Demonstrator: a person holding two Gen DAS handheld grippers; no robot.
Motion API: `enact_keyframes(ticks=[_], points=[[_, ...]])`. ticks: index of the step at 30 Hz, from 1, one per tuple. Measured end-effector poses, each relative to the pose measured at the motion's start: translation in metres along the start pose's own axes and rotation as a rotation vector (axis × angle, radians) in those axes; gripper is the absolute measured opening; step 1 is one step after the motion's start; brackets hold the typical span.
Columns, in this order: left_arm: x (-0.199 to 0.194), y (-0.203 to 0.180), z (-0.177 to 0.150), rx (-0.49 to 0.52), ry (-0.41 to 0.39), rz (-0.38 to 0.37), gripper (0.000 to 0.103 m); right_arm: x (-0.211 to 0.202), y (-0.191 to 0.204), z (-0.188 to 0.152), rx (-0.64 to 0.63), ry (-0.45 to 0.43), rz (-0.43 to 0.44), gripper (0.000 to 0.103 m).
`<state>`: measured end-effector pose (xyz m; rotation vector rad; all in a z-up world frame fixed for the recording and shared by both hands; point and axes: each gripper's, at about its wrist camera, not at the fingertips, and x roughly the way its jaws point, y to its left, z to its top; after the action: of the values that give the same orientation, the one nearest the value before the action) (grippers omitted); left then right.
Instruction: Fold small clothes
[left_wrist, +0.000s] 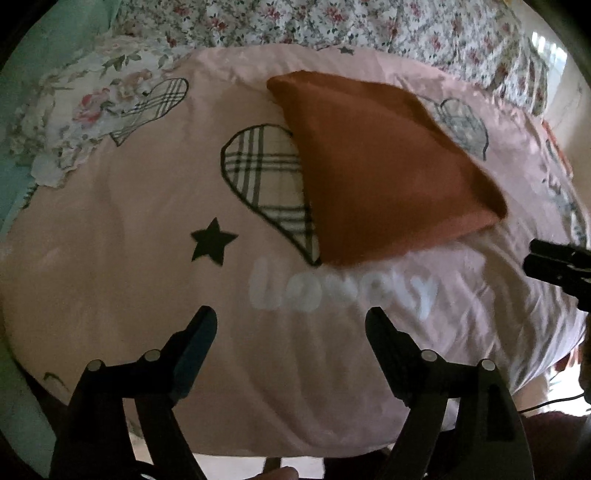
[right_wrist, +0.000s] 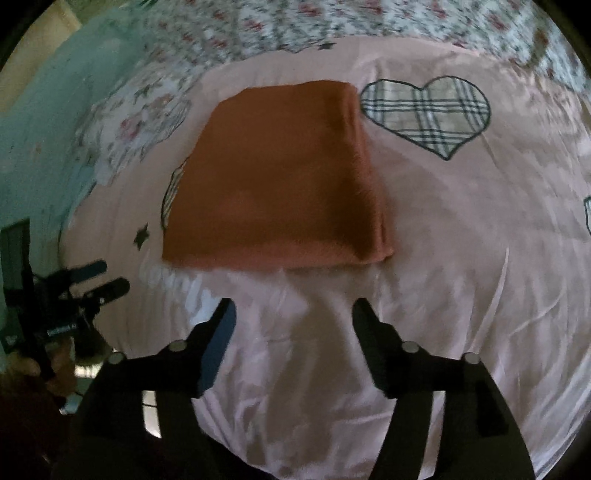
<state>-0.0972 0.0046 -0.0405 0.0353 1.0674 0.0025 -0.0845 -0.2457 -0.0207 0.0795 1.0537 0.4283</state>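
A rust-orange cloth (left_wrist: 384, 166) (right_wrist: 280, 181) lies folded flat in a rough rectangle on the pink bedspread (left_wrist: 129, 258) (right_wrist: 461, 240). My left gripper (left_wrist: 291, 321) hovers open above the sheet near the white lettering, short of the cloth's near edge, with nothing between its fingers. My right gripper (right_wrist: 293, 312) is open too, just in front of the cloth's near hem, empty. The right gripper's black tip shows at the right edge of the left wrist view. The left gripper appears at the far left of the right wrist view, beside the cloth.
The pink bedspread has plaid hearts (right_wrist: 424, 110) (left_wrist: 266, 184), black stars (left_wrist: 212, 242) and white lettering (left_wrist: 343, 288). A floral quilt (left_wrist: 332, 18) (right_wrist: 295, 22) is bunched along the far side. A teal wall (right_wrist: 48, 129) lies left. The bed's near edge drops off below the grippers.
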Motion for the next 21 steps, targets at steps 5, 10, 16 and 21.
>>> enact_keyframes(ticks=[5, 10, 16, 21], points=[[0.004, -0.003, -0.002, 0.019, 0.008, 0.007, 0.083, 0.002, 0.006, -0.009, -0.037, 0.018, -0.015, 0.077], [0.003, -0.006, 0.007, 0.030, -0.009, 0.014, 0.085, -0.003, 0.002, -0.009, -0.003, -0.003, -0.024, 0.078], [0.002, -0.007, 0.024, 0.015, -0.020, 0.020, 0.086, -0.007, -0.008, 0.000, 0.033, -0.022, -0.022, 0.079], [0.000, -0.012, 0.041, 0.021, -0.038, 0.036, 0.086, -0.006, -0.009, 0.012, 0.027, -0.027, -0.021, 0.079]])
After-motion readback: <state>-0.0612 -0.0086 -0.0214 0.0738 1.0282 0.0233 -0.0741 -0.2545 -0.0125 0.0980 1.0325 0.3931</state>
